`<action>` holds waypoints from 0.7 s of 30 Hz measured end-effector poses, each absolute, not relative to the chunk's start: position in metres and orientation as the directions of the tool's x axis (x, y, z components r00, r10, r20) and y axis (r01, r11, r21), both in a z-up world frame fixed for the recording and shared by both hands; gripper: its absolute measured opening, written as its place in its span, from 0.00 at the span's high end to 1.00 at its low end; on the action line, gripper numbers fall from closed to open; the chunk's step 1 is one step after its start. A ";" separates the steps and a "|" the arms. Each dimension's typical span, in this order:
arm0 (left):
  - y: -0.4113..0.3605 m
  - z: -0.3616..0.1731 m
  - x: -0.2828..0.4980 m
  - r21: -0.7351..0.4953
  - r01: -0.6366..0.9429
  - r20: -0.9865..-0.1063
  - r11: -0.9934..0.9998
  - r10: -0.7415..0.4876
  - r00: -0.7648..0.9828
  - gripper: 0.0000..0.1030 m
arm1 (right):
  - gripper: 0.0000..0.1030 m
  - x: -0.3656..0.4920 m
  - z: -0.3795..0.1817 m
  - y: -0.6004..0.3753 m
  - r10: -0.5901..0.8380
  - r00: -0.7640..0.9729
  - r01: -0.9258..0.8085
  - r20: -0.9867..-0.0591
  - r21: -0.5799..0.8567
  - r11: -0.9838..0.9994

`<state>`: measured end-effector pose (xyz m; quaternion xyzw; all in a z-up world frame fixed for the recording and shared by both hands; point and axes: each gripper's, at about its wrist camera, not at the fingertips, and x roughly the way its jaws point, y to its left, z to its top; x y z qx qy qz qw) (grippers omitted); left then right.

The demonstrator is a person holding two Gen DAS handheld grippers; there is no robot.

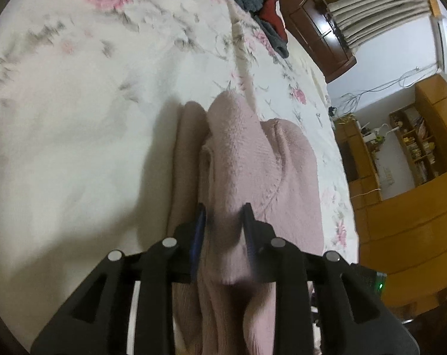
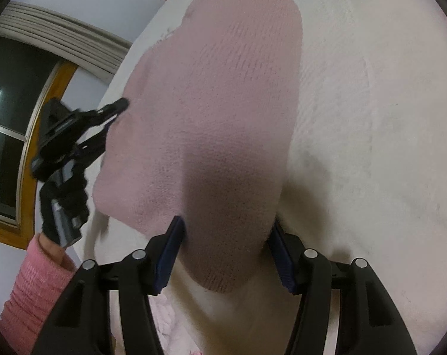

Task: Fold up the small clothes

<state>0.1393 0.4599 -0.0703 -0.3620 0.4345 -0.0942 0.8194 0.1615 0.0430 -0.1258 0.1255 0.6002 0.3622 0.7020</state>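
A wide bed under a cream quilted floral bedspread carries the pink fuzzy knit garment, lifted above it. The left gripper pinches a bunched fold in nearly closed jaws; the right gripper straddles its lower edge, jaws wide apart.

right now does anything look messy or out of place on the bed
The pink knit garment is bunched in lumpy folds, not flat, in the left gripper. A dark grey and red clothes heap sits at the bed's far edge.

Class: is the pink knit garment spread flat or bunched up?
Bunched: pink knit garment hangs in folds from the left gripper, above the bedspread.
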 end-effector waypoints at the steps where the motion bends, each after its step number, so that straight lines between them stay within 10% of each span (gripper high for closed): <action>1: 0.457 -0.064 0.129 -0.661 -0.149 -0.649 0.736 -0.460 0.606 0.65 | 0.43 0.161 -0.126 0.042 0.663 0.017 -0.357 -0.749 0.615 0.704; 11: 0.406 -0.069 0.081 -0.682 -0.123 -0.670 0.721 -0.549 0.500 0.49 | 0.43 0.151 -0.123 0.038 0.665 0.023 -0.348 -0.747 0.617 0.705; 13: 0.405 -0.078 0.084 -0.689 -0.139 -0.672 0.712 -0.554 0.492 0.55 | 0.43 0.150 -0.120 0.042 0.660 0.025 -0.350 -0.751 0.612 0.709; 15: 0.406 -0.085 0.088 -0.713 -0.151 -0.659 0.685 -0.580 0.479 0.93 | 0.43 0.148 -0.117 0.042 0.657 0.027 -0.352 -0.754 0.608 0.712; 21: 0.417 -0.070 0.084 -0.707 -0.142 -0.652 0.693 -0.560 0.512 0.95 | 0.43 0.147 -0.113 0.047 0.664 0.032 -0.349 -0.747 0.614 0.708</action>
